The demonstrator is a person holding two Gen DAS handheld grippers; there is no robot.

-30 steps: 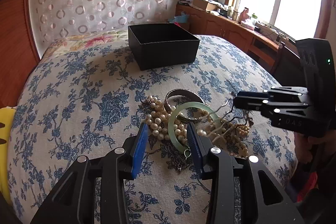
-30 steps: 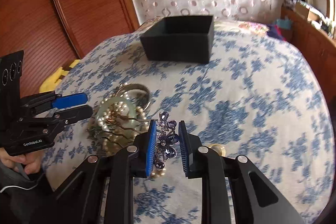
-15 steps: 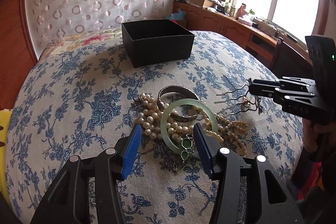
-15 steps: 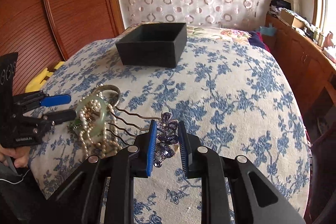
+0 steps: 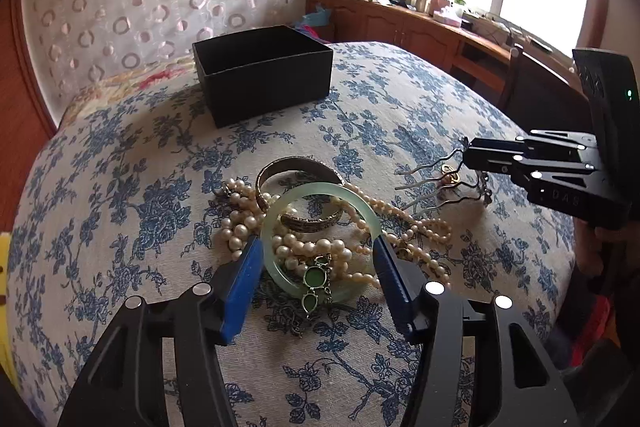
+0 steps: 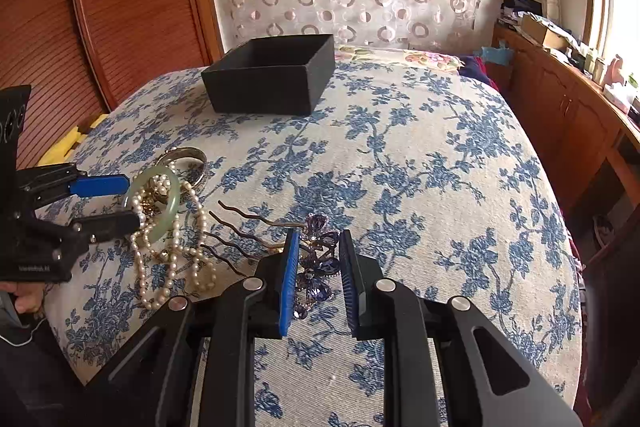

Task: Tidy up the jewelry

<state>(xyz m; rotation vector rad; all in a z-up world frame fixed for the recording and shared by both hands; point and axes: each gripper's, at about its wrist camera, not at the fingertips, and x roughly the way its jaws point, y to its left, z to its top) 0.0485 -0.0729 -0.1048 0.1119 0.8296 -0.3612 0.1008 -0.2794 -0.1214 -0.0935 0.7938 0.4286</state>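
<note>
Purple crystal petals are pinched between the blue pads of the right gripper point(image 6: 318, 267), which is clenched on the ornament end of a hair comb point(image 6: 316, 259). That end is presumably chosen because it is the bulkiest part, and the wavy prongs are left free, pointing out toward the jewelry pile. In the left wrist view the comb point(image 5: 436, 183) is seen raised off the floral bedspread point(image 5: 400, 99), clear of the pearl necklace point(image 5: 312, 247), so nothing appears to be dragged along with it.

The left gripper point(image 5: 320, 267) is spread wide, its pads set on either side of the pale green jade bangle point(image 5: 320, 239), close to its outer rim; whether they touch it cannot be told. The wide stance is judged to be a preparation for closing across the bangle's width. The bangle lies on top of the pearls, with a silver cuff bracelet point(image 5: 300, 187) just behind it and a green-stoned pendant point(image 5: 312, 287) draped over its near edge.

The black box point(image 6: 272, 79) stands open farther up the bed, well apart from the pile; it is taken to be the destination for both pieces. A snag of the pendant chain on the bangle is a risk when it is lifted.
</note>
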